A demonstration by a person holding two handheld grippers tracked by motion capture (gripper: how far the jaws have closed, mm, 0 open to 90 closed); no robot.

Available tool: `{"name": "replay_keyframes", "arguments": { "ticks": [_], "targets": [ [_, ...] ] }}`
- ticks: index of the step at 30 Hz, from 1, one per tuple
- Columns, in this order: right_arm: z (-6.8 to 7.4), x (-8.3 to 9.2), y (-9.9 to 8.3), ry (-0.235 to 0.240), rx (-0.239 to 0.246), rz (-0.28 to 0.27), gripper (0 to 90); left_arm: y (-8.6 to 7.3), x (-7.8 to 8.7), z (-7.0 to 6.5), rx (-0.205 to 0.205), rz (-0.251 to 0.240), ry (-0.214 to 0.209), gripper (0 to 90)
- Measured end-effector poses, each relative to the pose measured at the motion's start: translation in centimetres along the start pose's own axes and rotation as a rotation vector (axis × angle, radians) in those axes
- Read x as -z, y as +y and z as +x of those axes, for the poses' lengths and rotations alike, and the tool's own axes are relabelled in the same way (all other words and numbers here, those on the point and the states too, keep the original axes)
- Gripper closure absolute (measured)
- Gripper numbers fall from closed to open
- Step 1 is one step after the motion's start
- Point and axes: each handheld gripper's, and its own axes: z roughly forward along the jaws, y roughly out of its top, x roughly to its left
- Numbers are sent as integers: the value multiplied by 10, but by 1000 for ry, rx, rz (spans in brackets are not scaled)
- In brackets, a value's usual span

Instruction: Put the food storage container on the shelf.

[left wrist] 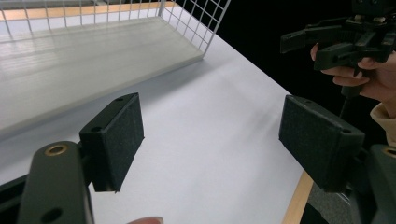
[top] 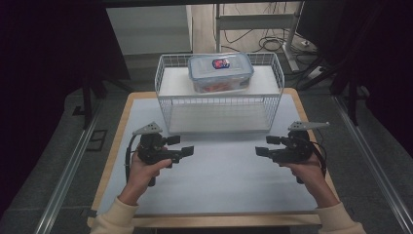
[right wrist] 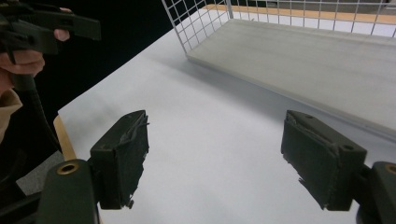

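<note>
Box (top: 220, 72) with a blue-rimmed lid sits atop the wire rack (top: 219, 95) at the surface's (top: 219, 170) far edge. Left tongs (top: 181, 146) and right tongs (top: 267, 146) hover well apart, facing each other, both spread wide, gripping nothing.

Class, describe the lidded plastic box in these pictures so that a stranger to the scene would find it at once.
Start at the white wire rack standing at the far edge of the table. On its upper shelf sits the clear plastic box. It is the one item on the rack, and its blue-trimmed lid with a red and blue sticker sets it apart.
</note>
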Motion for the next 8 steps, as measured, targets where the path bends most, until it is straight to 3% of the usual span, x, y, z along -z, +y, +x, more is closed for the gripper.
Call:
{"name": "replay_keyframes", "arguments": {
  "ticks": [5,8],
  "targets": [
    [1,2,-2,-5,13,-28,202,-3,-3,-1,-21,4,15,215],
    [0,2,-6,-9,22,-32,189,-9,-5,-1,-12,15,8,214]
  ]
}}
